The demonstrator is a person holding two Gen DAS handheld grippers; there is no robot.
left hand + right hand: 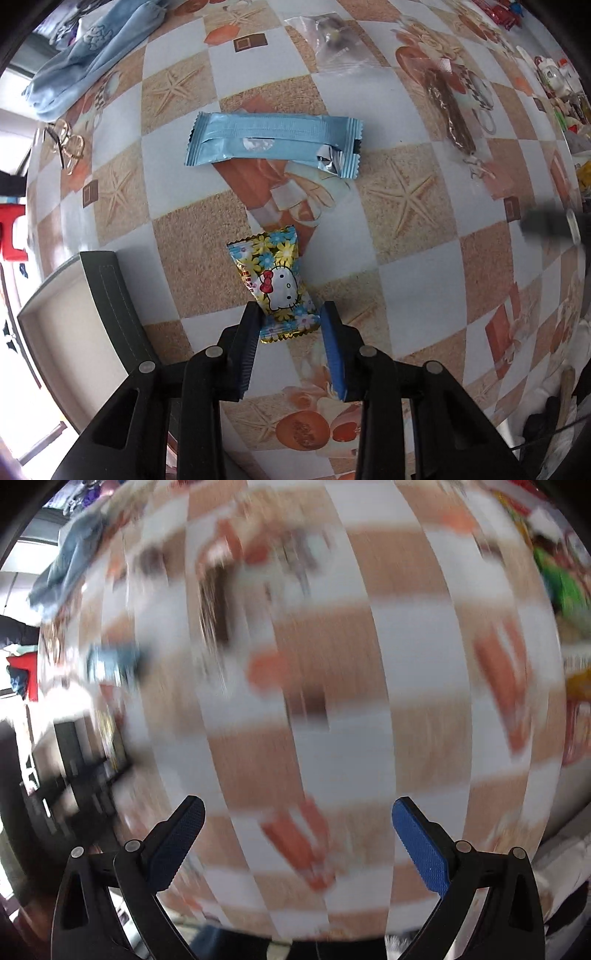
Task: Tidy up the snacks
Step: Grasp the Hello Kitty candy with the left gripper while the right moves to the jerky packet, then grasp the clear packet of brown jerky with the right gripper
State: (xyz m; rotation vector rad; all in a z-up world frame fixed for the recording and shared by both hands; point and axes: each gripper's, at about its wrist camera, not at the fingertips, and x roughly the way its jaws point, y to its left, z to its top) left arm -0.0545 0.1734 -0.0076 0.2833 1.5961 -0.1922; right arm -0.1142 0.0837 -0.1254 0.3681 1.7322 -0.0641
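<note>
In the left wrist view my left gripper (291,314) has its jaws on either side of the lower end of a small Hello Kitty candy packet (275,282) lying on the patterned tablecloth; the pads look close to or touching it. A long light-blue snack wrapper (273,142) lies beyond it. A brown snack bar in clear wrap (448,110) lies at the far right, and a clear packet (332,40) at the top. The right wrist view is blurred by motion; my right gripper (297,812) is wide open and empty above the tablecloth.
A dark green box with a pale inside (77,314) stands at the left, next to my left gripper. A blue cloth (96,48) and glasses (62,142) lie at the far left. Toys and packets (554,85) crowd the right edge.
</note>
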